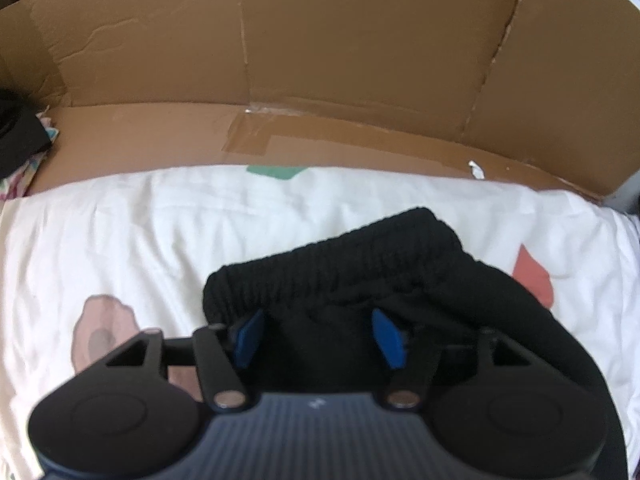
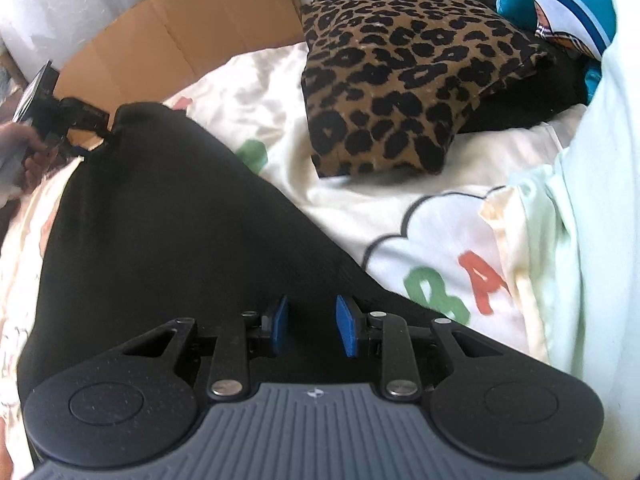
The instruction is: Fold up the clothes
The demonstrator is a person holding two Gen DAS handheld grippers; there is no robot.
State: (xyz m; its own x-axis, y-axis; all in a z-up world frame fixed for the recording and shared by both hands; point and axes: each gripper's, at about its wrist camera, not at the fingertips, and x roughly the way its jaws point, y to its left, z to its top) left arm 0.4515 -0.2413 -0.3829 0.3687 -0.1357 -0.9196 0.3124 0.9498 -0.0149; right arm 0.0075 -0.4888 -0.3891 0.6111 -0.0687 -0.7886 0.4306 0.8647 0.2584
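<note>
On the bed, over a white printed sheet (image 1: 120, 232), we see a black garment (image 1: 340, 272) lying with its gathered elastic waistband toward the far cardboard panel (image 1: 320, 40); our left hand-held gripper (image 1: 318, 334) hovers at the near side of that waistband, its blue pads (image 1: 250, 336) spread wide with black cloth lying between them, and neither pad visibly presses on it. A strip of brown tape (image 1: 256, 136) crosses the cardboard just beyond the sheet's edge; a small green patch and a red patch of the print show on either side of the garment.

From the right wrist view, we find the same black garment (image 2: 160, 220) stretching from the far left toward our right hand-held gripper (image 2: 312, 326); the left hand-held gripper (image 2: 86, 120) sits at the garment's far corner, a hand (image 2: 24, 144) behind it. The right hand-held gripper's blue pads (image 2: 347, 326) stand partly apart over the near edge of the cloth; we cannot tell whether they pinch any of it. Further right, a folded leopard-print garment (image 2: 400, 80) rests on the sheet (image 2: 400, 208), well apart from the black one; pale green fabric (image 2: 592, 200) lies at the right edge.
</note>
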